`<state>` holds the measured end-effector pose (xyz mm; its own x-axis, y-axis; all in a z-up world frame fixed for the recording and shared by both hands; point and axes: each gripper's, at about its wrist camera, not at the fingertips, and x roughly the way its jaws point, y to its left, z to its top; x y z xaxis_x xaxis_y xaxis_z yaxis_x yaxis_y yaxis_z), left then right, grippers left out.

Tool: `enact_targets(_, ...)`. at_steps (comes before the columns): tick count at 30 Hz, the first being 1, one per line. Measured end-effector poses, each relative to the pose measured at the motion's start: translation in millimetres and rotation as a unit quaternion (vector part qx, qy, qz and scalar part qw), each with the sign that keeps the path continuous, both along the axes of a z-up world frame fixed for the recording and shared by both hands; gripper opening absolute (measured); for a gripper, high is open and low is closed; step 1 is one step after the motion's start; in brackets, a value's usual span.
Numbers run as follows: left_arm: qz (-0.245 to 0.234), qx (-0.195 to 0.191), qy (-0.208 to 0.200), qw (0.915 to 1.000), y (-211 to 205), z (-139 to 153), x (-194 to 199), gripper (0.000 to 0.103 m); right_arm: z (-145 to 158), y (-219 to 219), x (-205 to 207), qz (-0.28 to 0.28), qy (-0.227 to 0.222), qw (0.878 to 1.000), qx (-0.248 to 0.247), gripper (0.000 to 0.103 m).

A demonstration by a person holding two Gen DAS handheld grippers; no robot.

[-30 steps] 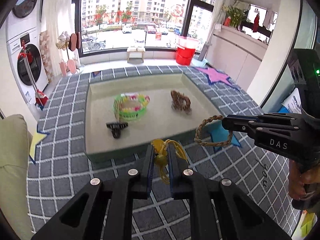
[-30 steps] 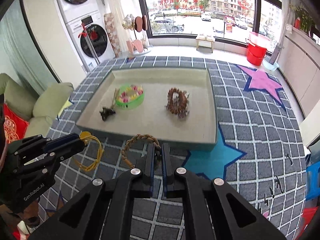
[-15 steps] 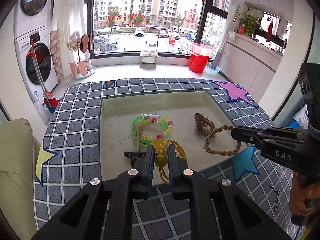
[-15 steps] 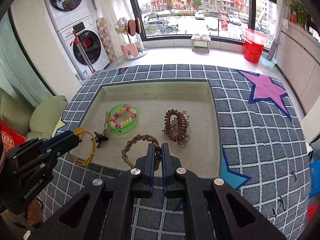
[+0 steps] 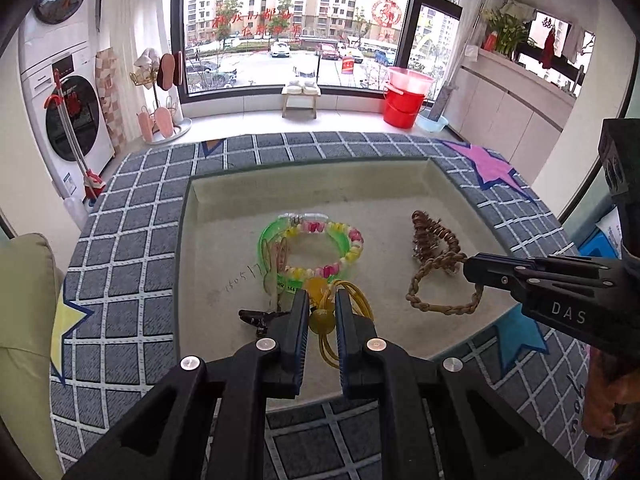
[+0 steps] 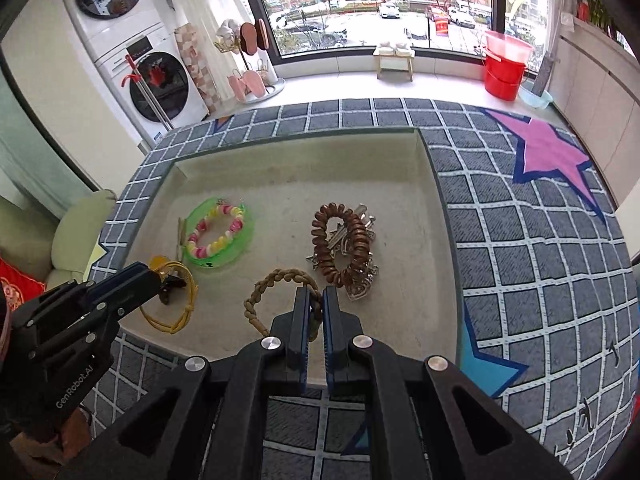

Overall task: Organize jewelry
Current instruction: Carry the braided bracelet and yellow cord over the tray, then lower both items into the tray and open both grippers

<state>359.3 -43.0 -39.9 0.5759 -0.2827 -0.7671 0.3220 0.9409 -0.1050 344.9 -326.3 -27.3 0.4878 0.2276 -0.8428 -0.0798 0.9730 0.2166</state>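
Left gripper (image 5: 322, 312) is clamped on the bead of a yellow cord bracelet (image 5: 348, 304), held over the near edge of the beige tray (image 5: 400, 184). Right gripper (image 6: 316, 308) is pinched shut on a braided brown bracelet (image 6: 276, 284), right of the left one. Farther in, a green bangle with pastel beads (image 6: 218, 236) is seen on the left, a brown spiral coil (image 6: 340, 244) on the right, and a small black clip (image 5: 256, 316) near-left.

A home, by every sign: a laundry balcony or sunroom opening off a living space. Stacked washer and dryer (image 6: 148, 56) at the left, a slipper rack (image 6: 248, 64), a small wooden stool (image 5: 300, 96) and a red bucket (image 5: 405, 100) under a wide window (image 5: 296, 20) facing apartment towers. Nearer, a grid-patterned rug with stars (image 6: 532, 208) and a green cushion (image 5: 24, 320).
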Motion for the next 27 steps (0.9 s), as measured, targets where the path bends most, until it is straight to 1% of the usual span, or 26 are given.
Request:
enact_targets(7,0.002,0.017,0.014,0.9998,-6,-18,10,0.026,-15,-4,8,-0.011,0.017,1.0,0.003,0.007)
enact_targets(18,0.006,0.045,0.012,0.9989,-14,-28,24,0.026,-21,-20,23,-0.047,0.016,0.999,-0.009,0.007)
enact_targets(21,0.006,0.044,0.02,0.9988,-15,-31,26,0.026,-25,-19,23,-0.044,0.02,0.999,-0.012,0.007)
enact_targets(27,0.003,0.063,0.015,0.9979,-21,-33,22,0.026,-26,-15,19,-0.035,0.018,0.999,-0.019,0.007)
